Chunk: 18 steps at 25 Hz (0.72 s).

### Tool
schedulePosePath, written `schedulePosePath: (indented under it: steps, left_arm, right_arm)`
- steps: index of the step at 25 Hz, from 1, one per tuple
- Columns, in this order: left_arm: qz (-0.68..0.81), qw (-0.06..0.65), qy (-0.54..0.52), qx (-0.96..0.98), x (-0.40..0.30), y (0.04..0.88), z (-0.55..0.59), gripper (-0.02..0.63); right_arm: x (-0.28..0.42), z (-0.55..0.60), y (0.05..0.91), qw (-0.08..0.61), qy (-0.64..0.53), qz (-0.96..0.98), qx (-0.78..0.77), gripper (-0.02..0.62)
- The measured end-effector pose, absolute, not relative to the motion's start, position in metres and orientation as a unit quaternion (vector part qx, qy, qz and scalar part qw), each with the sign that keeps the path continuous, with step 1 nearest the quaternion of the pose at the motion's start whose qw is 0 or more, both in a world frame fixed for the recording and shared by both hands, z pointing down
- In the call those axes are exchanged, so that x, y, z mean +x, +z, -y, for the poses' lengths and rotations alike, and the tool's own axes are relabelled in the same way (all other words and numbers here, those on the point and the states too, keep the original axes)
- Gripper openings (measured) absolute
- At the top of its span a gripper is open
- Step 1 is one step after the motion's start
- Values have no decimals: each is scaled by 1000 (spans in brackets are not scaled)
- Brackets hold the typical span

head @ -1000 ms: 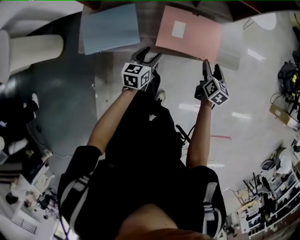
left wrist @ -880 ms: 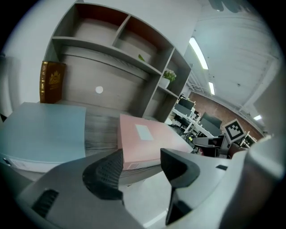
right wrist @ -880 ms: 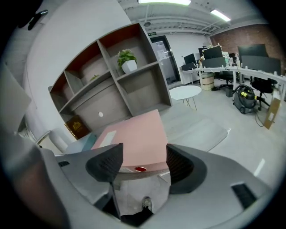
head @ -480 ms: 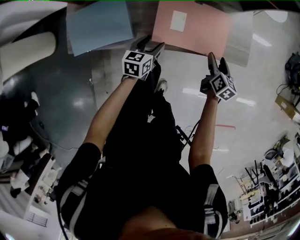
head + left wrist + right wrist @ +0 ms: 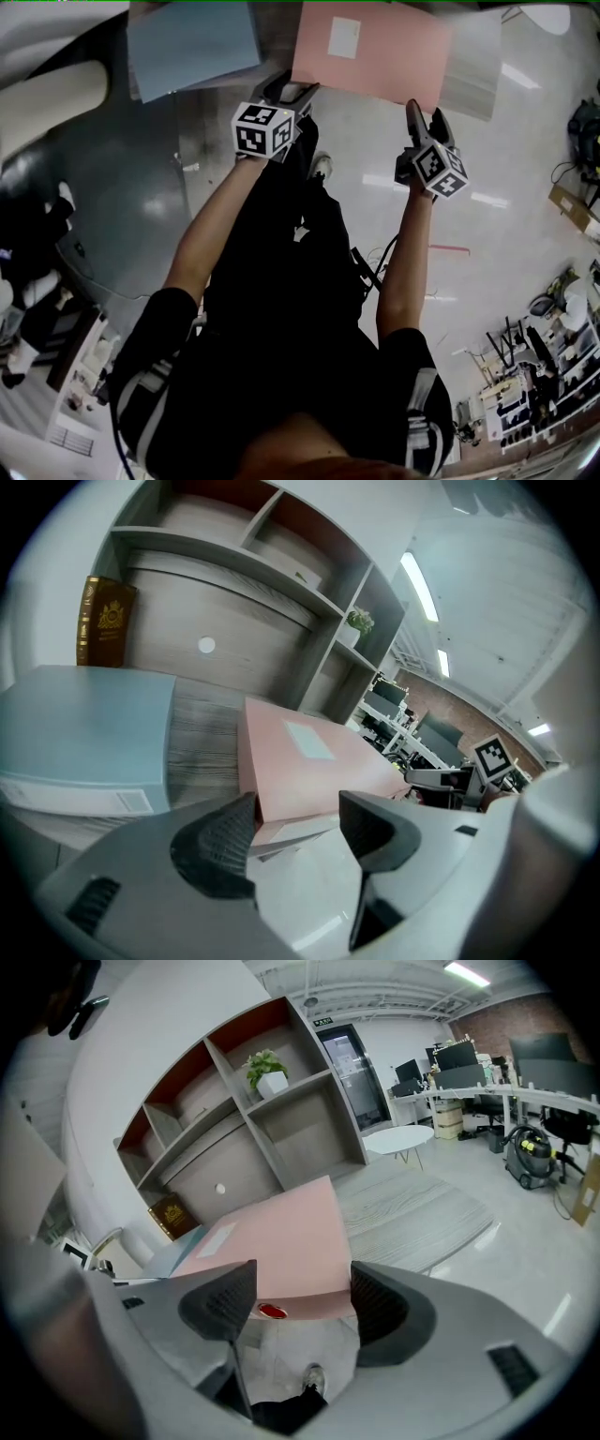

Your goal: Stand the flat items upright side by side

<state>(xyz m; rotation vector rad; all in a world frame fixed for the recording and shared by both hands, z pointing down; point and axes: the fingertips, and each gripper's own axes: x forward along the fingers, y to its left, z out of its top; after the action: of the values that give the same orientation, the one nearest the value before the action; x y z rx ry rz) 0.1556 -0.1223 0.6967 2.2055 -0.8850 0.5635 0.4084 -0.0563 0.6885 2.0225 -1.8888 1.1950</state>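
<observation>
On the bench (image 5: 277,42): pink folder (image 5: 384,61) and blue folder (image 5: 192,47) lie flat, side by side, not touching.
Left gripper (image 5: 286,91): jaws apart, just been opening, at the pink folder's near left corner, not clamped.
Right gripper (image 5: 424,112): jaws apart, just been opening, at its near right corner, not clamped.

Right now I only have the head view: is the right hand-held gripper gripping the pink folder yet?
Observer: No. The right hand-held gripper has just been opening; the pink folder has its near edge in the gap, pads off it.
Operator: And the left one?
Observer: The left hand-held gripper has just been opening too; the folder's near corner shows in its gap, untouched.
Operator: Anything standing already?
Observer: A brown book stands upright at the back, behind the blue box.
</observation>
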Motion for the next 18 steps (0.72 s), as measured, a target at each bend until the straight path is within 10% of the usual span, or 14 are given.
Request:
schedulePosePath:
  steps: [12, 18]
  left_arm:
    - [362, 364, 219, 830, 139, 714, 88, 272]
    - [414, 337, 187, 824, 115, 687, 91, 262]
  right_arm:
    - [402, 31, 700, 48, 411, 612, 673, 323]
    - [391, 9, 708, -129, 518, 519, 668, 378]
